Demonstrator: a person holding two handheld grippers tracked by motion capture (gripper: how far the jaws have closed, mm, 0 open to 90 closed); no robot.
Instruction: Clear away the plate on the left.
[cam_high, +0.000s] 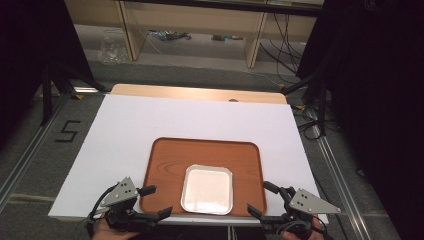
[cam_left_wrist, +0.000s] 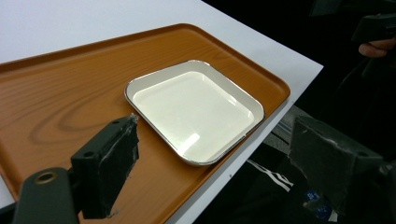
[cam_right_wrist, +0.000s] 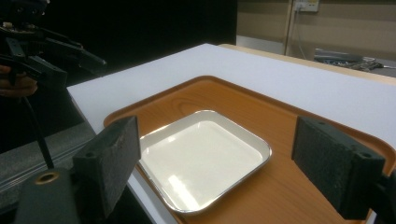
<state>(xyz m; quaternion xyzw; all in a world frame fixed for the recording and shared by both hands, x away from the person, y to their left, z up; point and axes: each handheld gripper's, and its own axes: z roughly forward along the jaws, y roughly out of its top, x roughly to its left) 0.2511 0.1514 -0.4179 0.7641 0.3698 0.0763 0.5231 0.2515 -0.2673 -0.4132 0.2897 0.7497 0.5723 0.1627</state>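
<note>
A white-covered table (cam_high: 150, 125) carries a wooden tray (cam_high: 165, 165) set toward its near edge. On the tray lies a square white dish with a metal rim (cam_high: 208, 189) — shallow, empty, placed at the tray's near middle with its near rim close to the tray's front lip.

The left gripper (cam_high: 154, 202) sits at the table's near-left edge, just beside the tray's near-left corner. Its jaws stand wide apart and hold nothing. In the left gripper view one pad hovers over the tray's wood beside the dish (cam_left_wrist: 194, 112), while the other hangs beyond the table edge.

The right gripper (cam_high: 263, 199) sits at the near-right, just beside the tray's near-right corner — jaws likewise spread wide and empty. In the right gripper view the dish (cam_right_wrist: 203, 158) lies between the two pads but farther on, touched by neither; the tray (cam_right_wrist: 280, 140) extends beyond it, and the other gripper (cam_right_wrist: 44, 58) appears at upper left.

Beyond the table, the floor bears a black tape mark (cam_high: 67, 131), with wooden shelving legs (cam_high: 131, 30) and cables (cam_high: 285, 35) behind.
</note>
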